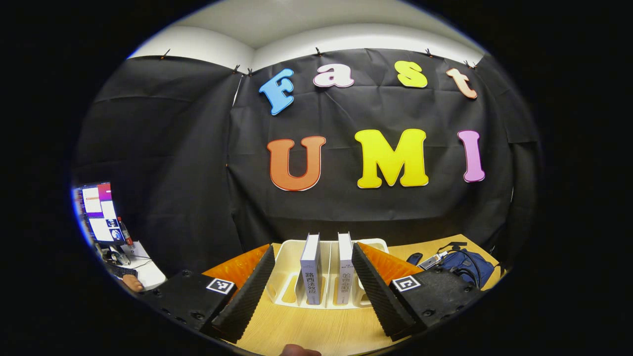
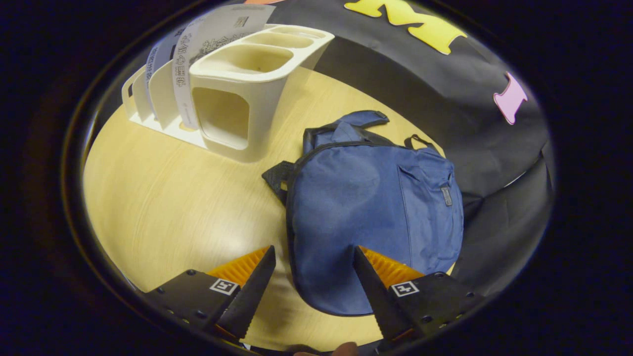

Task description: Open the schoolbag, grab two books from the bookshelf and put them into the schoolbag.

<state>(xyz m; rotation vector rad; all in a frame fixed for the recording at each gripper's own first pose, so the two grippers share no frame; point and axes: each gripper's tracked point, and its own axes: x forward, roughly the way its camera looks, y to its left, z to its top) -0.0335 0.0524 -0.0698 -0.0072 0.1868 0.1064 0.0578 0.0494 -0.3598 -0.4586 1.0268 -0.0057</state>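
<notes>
A blue schoolbag [image 2: 371, 207] lies flat on the wooden table [image 2: 163, 207], its zip closed as far as I can tell. My right gripper [image 2: 312, 254] hovers open over the bag's near edge, nothing between its fingers. A cream bookshelf rack [image 1: 321, 291] stands ahead of my left gripper [image 1: 313, 249], which is open and empty, short of the rack. Two books stand upright in the rack: a grey-spined one [image 1: 310, 269] and a white one [image 1: 344, 267]. The rack [image 2: 237, 84] and books [image 2: 198, 44] also appear at the upper left of the right gripper view. The bag [image 1: 467, 264] lies to the right.
The other gripper [image 1: 430, 259] with its cable hangs over the bag in the left gripper view. A monitor [image 1: 99, 212] and a keyboard sit on a white desk at the far left. Bare tabletop lies between the rack and the bag.
</notes>
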